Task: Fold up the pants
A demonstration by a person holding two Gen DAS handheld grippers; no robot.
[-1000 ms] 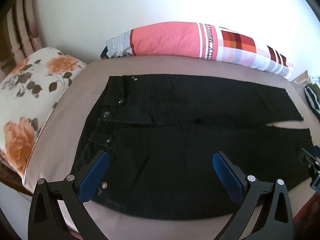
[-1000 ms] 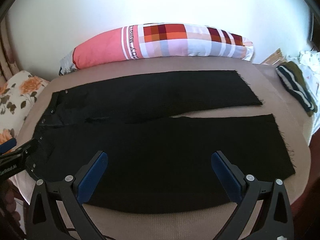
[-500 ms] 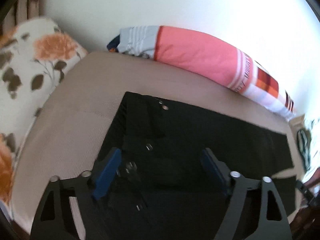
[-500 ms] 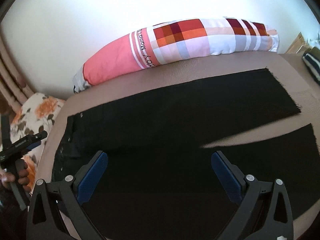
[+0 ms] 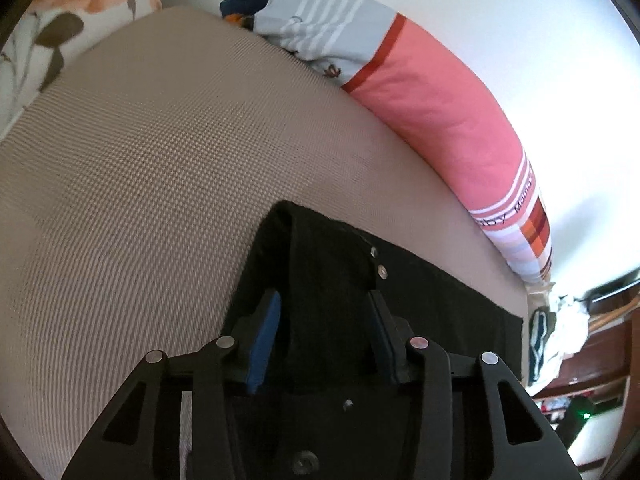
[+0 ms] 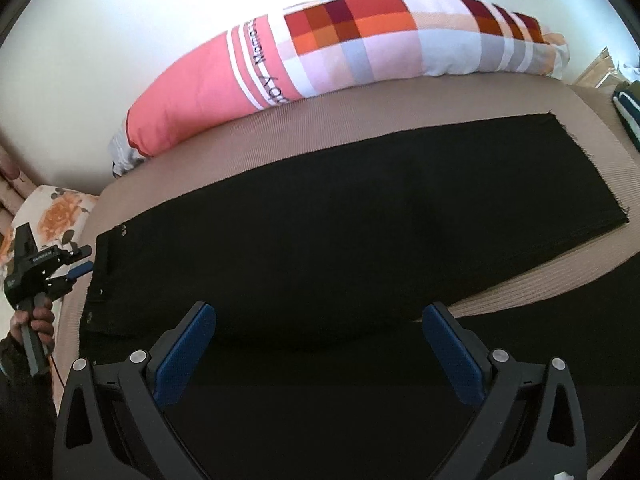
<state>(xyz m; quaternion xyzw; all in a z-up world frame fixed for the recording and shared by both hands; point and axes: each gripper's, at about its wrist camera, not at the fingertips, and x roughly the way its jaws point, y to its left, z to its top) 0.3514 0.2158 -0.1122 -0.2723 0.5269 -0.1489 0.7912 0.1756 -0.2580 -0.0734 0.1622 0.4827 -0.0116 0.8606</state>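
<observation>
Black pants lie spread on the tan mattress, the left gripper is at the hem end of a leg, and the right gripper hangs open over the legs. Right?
Not quite: the left gripper is at the waistband end of the black pants, by the snap buttons, as the left wrist view shows; its jaws have just been closing with fabric between them. The tan mattress and the open right gripper are as stated.

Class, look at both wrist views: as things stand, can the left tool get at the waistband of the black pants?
Probably yes. The left tool is already at the waistband of the pants; its jaws have just been closing with the dark cloth between them. Nothing blocks it, though a firm pinch can't be confirmed.
</observation>
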